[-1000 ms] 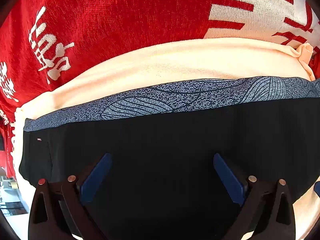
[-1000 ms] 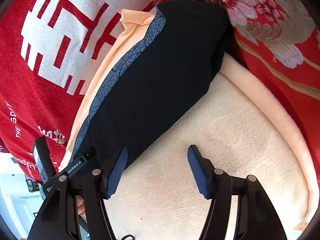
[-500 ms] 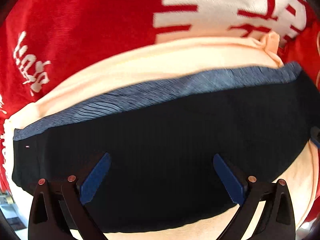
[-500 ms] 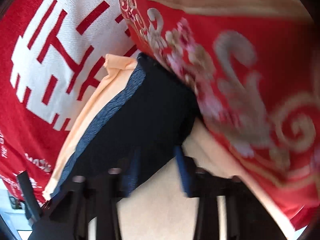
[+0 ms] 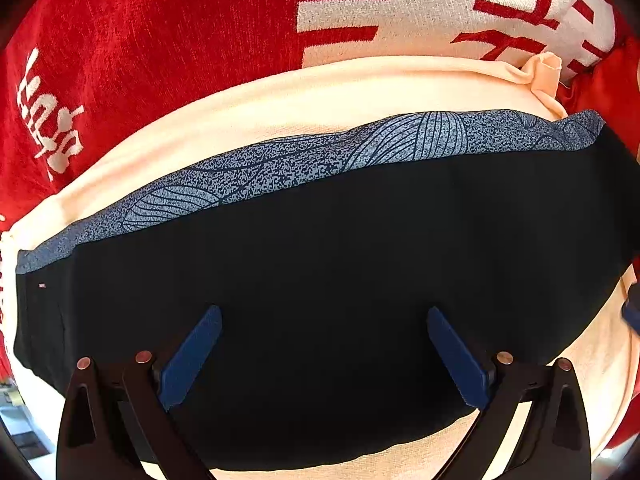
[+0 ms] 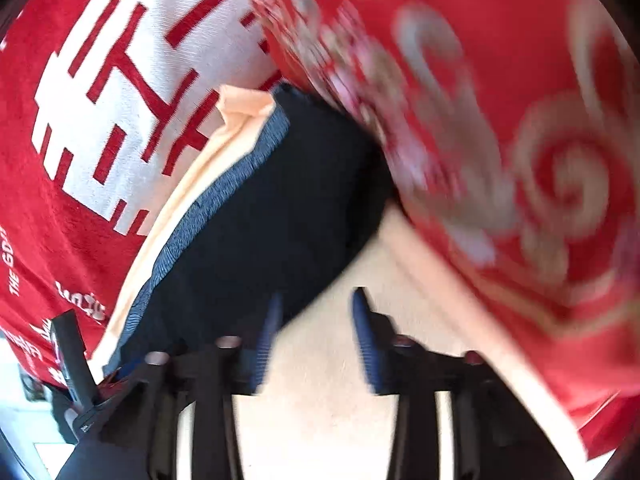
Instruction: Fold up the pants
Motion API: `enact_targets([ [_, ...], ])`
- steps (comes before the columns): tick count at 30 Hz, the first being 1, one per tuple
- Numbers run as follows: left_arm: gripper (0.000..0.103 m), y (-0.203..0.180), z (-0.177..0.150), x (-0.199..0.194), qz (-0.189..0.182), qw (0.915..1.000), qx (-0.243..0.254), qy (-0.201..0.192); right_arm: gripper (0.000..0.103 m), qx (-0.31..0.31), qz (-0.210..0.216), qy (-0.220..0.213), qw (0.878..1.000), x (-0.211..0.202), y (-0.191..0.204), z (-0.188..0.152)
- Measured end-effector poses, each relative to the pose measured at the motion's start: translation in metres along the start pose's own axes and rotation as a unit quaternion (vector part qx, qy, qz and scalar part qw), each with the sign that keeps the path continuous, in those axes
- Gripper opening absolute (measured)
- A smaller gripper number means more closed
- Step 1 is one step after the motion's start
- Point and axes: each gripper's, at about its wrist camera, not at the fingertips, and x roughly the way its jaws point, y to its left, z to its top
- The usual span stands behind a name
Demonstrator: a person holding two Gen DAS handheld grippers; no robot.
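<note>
The black pants [image 5: 340, 280] lie folded in a long band, with a blue-grey patterned strip [image 5: 320, 160] along the far edge, on a cream cloth [image 5: 280, 104]. My left gripper [image 5: 324, 352] is open just above the middle of the pants and holds nothing. In the right wrist view the pants [image 6: 260, 220] run from lower left to the upper middle. My right gripper [image 6: 314, 336] hangs open, half closed, at the pants' near edge over the cream cloth [image 6: 320, 400]; its left finger is at the black fabric. This view is blurred.
A red blanket with white characters [image 5: 160, 40] lies under the cream cloth. A red floral fabric [image 6: 500, 140] rises on the right and overlaps the pants' far end. The left gripper's body [image 6: 72, 360] shows at lower left.
The right gripper has narrowed its opening and swung towards the pants' near edge. The left gripper has shifted slightly over the pants and stays open.
</note>
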Motion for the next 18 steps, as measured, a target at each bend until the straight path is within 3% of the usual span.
enact_targets([
  [8, 0.103, 0.005, -0.005, 0.004, -0.004, 1.0, -0.003, -0.003, 0.045, 0.046, 0.039, -0.02, 0.998, 0.014, -0.008, -0.009],
  [13, 0.103, 0.008, -0.008, 0.008, -0.008, 0.9999, -0.006, -0.008, 0.046, 0.071, 0.063, -0.073, 0.993, 0.02, -0.011, -0.012],
  [15, 0.103, 0.01, -0.012, 0.009, -0.01, 0.9999, -0.006, -0.011, 0.048, 0.075, 0.067, -0.096, 0.99, 0.022, -0.01, -0.009],
  [18, 0.103, 0.01, -0.016, 0.01, -0.012, 0.9998, -0.005, -0.015, 0.063, 0.068, 0.062, -0.134, 0.987, 0.026, -0.002, -0.001],
])
